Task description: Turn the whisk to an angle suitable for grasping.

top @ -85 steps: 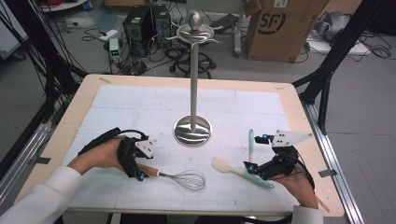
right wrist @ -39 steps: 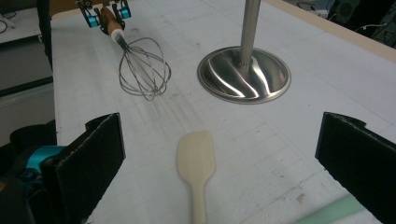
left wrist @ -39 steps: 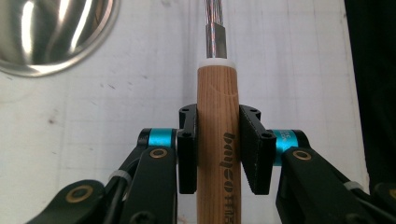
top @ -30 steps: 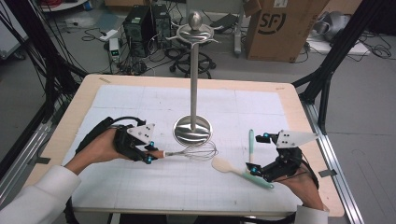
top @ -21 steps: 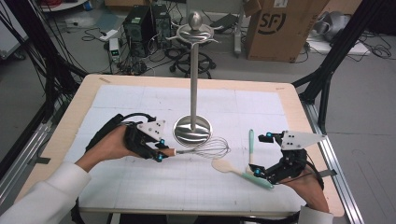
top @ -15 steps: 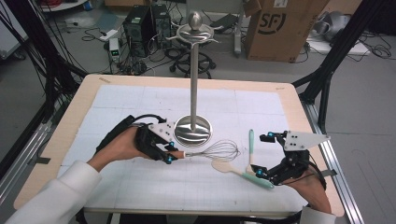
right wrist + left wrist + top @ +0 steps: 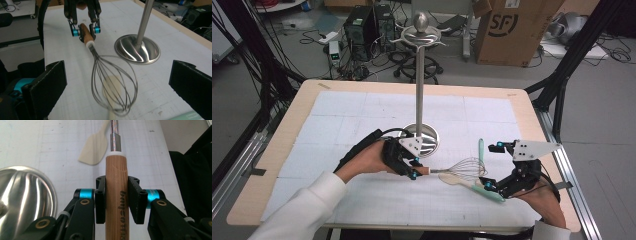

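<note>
At centre of the high view, I have my left gripper (image 7: 414, 169) pinching the whisk (image 7: 457, 169) by its wooden handle (image 7: 116, 195), wires reaching right over the pale spatula (image 7: 472, 184). At lower right, my right gripper (image 7: 493, 167) sits spread, nothing between its jaws, whisk just left.

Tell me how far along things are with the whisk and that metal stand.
Done: the left gripper is shut on the whisk by its wooden handle. In hand: the whisk hangs over the spatula, in front of the open right gripper. Left, probably: hanging it on the stand, whose top hooks look empty.
</note>
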`<state>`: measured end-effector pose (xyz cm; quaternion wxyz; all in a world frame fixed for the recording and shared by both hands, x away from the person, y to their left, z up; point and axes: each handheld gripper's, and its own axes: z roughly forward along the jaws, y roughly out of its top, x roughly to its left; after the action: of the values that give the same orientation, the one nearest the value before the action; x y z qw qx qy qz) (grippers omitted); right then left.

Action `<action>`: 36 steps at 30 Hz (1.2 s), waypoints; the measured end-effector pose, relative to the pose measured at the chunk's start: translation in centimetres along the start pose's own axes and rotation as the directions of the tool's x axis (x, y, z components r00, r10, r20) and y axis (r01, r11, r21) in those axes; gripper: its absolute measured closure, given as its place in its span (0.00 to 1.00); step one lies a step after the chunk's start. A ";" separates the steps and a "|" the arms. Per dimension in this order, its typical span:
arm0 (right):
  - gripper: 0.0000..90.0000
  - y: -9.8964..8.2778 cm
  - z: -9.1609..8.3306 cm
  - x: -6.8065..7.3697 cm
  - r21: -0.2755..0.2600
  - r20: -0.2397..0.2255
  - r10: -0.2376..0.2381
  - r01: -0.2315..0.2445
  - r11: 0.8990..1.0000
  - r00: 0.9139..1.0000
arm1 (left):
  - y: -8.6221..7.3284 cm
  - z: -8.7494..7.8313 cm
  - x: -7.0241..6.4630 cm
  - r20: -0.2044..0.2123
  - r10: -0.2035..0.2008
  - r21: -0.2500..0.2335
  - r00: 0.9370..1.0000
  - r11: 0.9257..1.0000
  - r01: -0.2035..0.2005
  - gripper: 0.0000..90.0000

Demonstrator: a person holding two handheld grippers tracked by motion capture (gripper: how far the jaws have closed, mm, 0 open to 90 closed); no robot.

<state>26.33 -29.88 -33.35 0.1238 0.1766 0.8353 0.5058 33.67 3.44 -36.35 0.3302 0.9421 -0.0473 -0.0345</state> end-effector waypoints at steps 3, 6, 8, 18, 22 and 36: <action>0.00 0.0 -0.2 0.0 -0.001 0.000 0.006 -0.006 1.000 1.000 | 0.5 1.1 0.3 0.010 0.003 -0.005 1.000 1.000 -0.003 0.78; 0.00 -0.1 -0.2 -0.1 0.002 0.000 0.006 -0.006 1.000 1.000 | 0.8 2.3 0.8 0.017 0.009 -0.011 1.000 1.000 -0.009 0.78; 0.00 -0.1 -0.1 -0.1 0.003 0.001 0.006 -0.006 1.000 1.000 | 0.9 3.1 1.0 0.018 0.009 -0.024 1.000 1.000 -0.009 0.78; 0.00 -0.3 0.4 -0.2 0.014 -0.005 0.013 -0.013 1.000 1.000 | 0.9 5.9 1.8 0.045 -0.017 -0.038 0.999 0.999 0.019 0.78; 0.00 -0.3 0.4 -0.2 0.011 -0.003 0.019 -0.019 1.000 1.000 | 0.8 6.5 1.8 0.033 -0.035 -0.016 0.999 0.999 0.035 0.78; 0.00 -0.4 0.5 -0.2 0.013 -0.001 0.029 -0.029 1.000 1.000 | 0.7 7.2 1.8 0.017 -0.044 0.016 0.999 0.999 0.043 0.73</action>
<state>26.68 -29.70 -33.94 0.1151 0.1891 0.8359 0.5023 34.76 -1.76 -41.54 0.3214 0.9452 -0.0300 -0.0497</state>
